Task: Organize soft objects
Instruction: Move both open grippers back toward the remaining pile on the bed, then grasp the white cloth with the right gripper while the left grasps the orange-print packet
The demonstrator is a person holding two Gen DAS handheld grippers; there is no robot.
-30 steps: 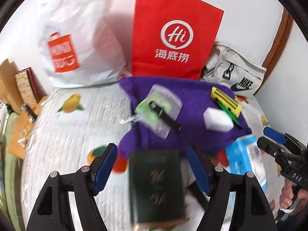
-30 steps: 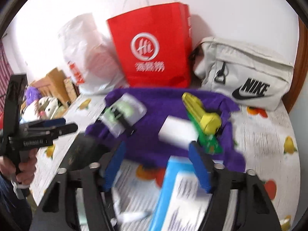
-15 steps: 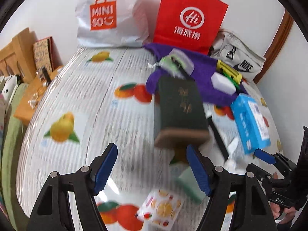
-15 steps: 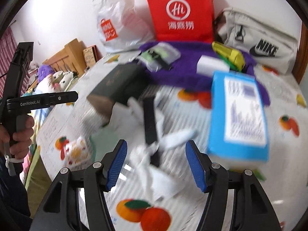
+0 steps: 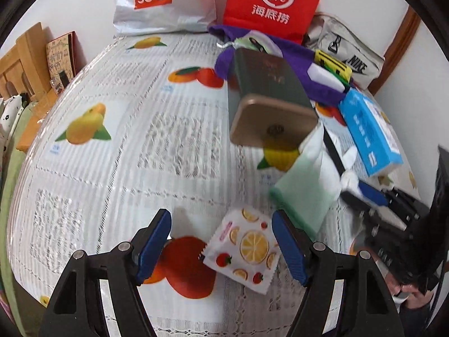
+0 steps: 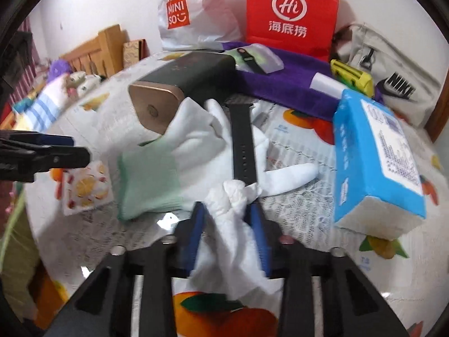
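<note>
My right gripper (image 6: 228, 210) is shut on a crumpled white cloth (image 6: 233, 224) near the table's front. A white glove with a mint-green cuff (image 6: 151, 179) lies just beyond it, with a black watch strap (image 6: 242, 146) across it; the cuff also shows in the left wrist view (image 5: 303, 196). My left gripper (image 5: 221, 224) is open and empty, low over a fruit-print wipe packet (image 5: 244, 248). A purple cloth (image 6: 283, 81) lies at the back, under small items.
A dark green box with a gold end (image 5: 269, 95) lies mid-table. A blue tissue pack (image 6: 376, 154) lies at right. A red paper bag (image 5: 272, 2), a white Miniso bag (image 5: 160, 2) and a Nike pouch (image 6: 393, 73) stand along the wall.
Both grippers pulled back toward the table's front. My right gripper went from open to shut on the white cloth. My left gripper came down over the wipe packet.
</note>
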